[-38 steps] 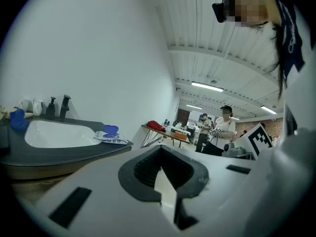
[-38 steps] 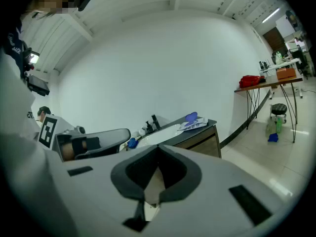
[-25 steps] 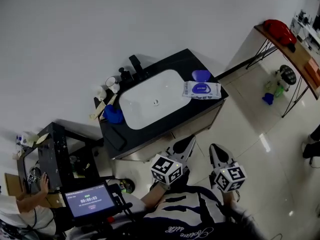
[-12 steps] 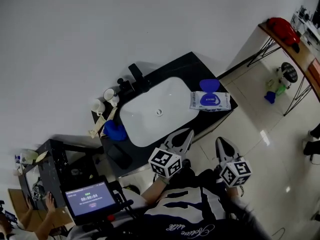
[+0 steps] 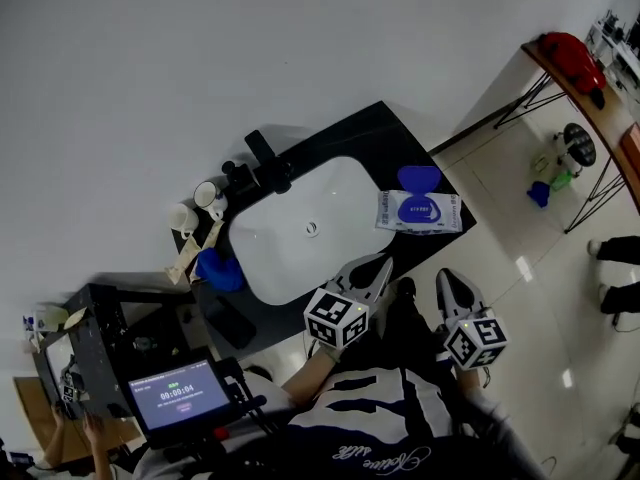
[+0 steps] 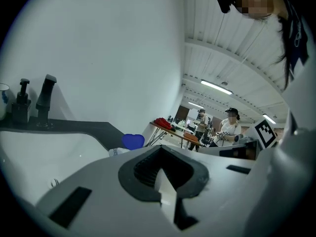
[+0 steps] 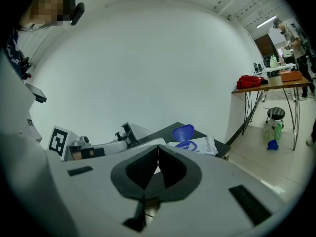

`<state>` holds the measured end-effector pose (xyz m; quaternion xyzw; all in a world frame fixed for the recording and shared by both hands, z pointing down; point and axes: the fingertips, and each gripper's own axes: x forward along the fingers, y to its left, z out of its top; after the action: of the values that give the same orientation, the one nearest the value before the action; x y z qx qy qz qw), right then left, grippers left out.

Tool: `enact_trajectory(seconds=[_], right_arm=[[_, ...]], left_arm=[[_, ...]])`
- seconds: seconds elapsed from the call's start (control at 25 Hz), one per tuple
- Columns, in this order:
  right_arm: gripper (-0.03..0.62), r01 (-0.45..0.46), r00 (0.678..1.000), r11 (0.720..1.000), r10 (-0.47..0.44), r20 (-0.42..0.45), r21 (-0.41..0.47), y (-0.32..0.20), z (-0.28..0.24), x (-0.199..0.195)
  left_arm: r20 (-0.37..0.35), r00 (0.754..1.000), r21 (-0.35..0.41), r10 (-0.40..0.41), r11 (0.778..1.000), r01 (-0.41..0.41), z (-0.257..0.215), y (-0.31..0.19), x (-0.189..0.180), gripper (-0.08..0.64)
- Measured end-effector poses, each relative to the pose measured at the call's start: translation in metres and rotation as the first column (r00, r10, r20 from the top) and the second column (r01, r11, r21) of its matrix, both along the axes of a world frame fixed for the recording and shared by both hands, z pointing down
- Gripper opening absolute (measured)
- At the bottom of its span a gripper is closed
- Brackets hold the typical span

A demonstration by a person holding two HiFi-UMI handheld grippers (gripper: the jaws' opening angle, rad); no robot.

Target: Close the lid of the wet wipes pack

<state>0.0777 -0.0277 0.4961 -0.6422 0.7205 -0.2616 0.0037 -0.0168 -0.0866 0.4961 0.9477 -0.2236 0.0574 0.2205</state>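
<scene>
Head view: left gripper [image 5: 383, 262] and right gripper [image 5: 444, 277], both clenched empty, are nearing the wipes pack [image 5: 420, 211]; its lid [image 5: 417, 178] is still gaping open.

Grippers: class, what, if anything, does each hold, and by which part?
Nothing is held. The left gripper and right gripper are shut and empty, apart from the wet wipes pack, whose blue lid is open.
</scene>
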Motion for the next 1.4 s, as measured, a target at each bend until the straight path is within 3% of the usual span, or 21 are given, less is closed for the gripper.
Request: enact_trajectory(seconds=[0.44, 0.76, 1.08, 1.4], right_arm=[[-0.002, 0.165, 0.986, 0.986, -0.164, 0.016, -0.034, -0.106, 0.017, 0.050], [-0.001, 0.298, 0.954, 0.947, -0.293, 0.060, -0.119, -0.161, 0.046, 0.080], [-0.001, 0.334, 0.941, 0.920, -0.337, 0.024, -0.206, -0.209, 0.091, 0.119], [0.000, 0.377, 0.925, 0.881, -0.374, 0.070, -0.286, -0.241, 0.132, 0.129]], left_arm=[[0.105, 0.987, -0.078, -0.118, 0.989, 0.127, 0.055, -0.074, 0.028, 0.000], [0.164, 0.971, -0.151, -0.172, 0.969, 0.197, 0.093, -0.104, 0.048, 0.000], [0.211, 0.953, -0.191, -0.218, 0.947, 0.259, 0.113, -0.119, 0.054, 0.000], [0.243, 0.947, -0.221, -0.212, 0.938, 0.267, 0.128, -0.123, 0.060, 0.001]])
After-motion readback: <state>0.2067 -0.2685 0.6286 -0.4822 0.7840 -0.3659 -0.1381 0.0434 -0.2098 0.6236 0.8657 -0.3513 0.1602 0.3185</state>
